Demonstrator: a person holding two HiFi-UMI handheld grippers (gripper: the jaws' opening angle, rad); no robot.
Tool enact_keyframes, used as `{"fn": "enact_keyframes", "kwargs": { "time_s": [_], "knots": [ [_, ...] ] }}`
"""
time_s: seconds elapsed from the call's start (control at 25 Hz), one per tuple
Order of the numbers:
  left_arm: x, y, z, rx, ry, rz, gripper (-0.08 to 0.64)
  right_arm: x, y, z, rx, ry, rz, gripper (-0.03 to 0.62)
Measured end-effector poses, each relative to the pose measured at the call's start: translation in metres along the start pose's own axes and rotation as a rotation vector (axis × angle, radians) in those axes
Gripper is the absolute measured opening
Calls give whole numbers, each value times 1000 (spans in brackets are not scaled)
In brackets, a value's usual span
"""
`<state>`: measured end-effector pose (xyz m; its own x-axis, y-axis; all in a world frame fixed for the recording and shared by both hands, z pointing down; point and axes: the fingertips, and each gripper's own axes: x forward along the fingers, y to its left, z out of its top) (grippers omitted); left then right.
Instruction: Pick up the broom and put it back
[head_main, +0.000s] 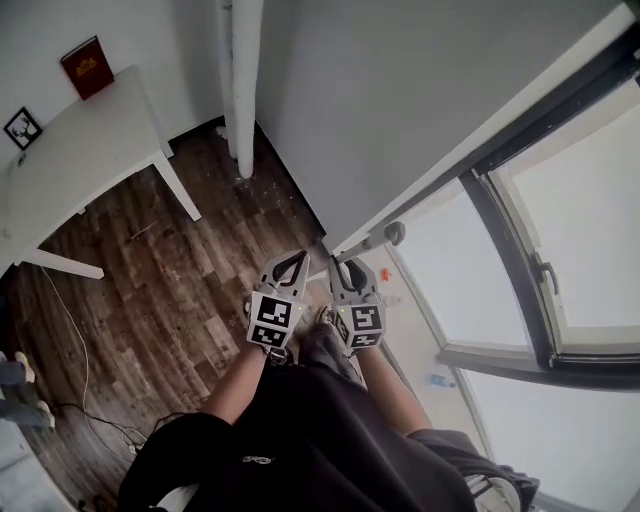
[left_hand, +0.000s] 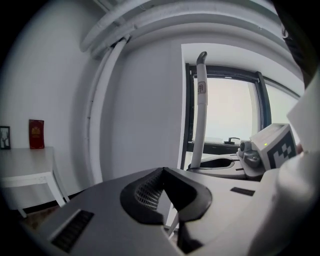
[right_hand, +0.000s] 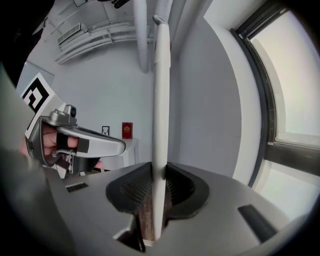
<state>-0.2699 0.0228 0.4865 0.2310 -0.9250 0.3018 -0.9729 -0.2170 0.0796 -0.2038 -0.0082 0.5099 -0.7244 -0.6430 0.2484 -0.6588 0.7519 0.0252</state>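
- The right gripper (right_hand: 159, 176) has its black ribbed fingers (right_hand: 131, 191) part-way closed, with both pads pressed on the long white broom handle (right_hand: 161, 100). The handle runs straight up between them.
- In the left gripper view the same white broom handle (left_hand: 200, 120) stands upright. It ends in a grey hooked cap and shows against the dark-framed window (left_hand: 227, 90).
- In the head view the white broom handle (head_main: 368, 243) rises towards the camera from the right gripper (head_main: 345, 262), close to the white wall beside the window. The broom's head cannot be seen in any view.
- The left gripper (left_hand: 162, 172) has its fingers (left_hand: 146, 194) brought together at the tips with nothing between them. It does not touch the handle.
- The left gripper (head_main: 293, 260) is held just beside the right one, over the dark wood-plank floor (head_main: 170, 290).
- Two white vertical pipes (head_main: 243, 80) run down the wall ahead of the grippers.
- A white rectangular desk (head_main: 85, 150) stands well apart, off to the left.
- At the desk's back edge a red book (head_main: 84, 66) leans on the wall, with a small black-framed picture (head_main: 22, 127) near it.
- A thin pale cable (head_main: 72, 345) trails over the floor below the desk.
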Motion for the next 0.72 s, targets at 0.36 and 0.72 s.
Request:
{"fn": "enact_keyframes", "kwargs": {
  "time_s": [0.36, 0.72],
  "knots": [
    [-25, 24, -18, -42, 22, 50, 0, 11, 2, 16, 57, -34, -27, 100],
    [15, -11, -29, 15, 84, -58, 0, -11, -51, 12, 95, -48, -163, 98]
  ]
}}
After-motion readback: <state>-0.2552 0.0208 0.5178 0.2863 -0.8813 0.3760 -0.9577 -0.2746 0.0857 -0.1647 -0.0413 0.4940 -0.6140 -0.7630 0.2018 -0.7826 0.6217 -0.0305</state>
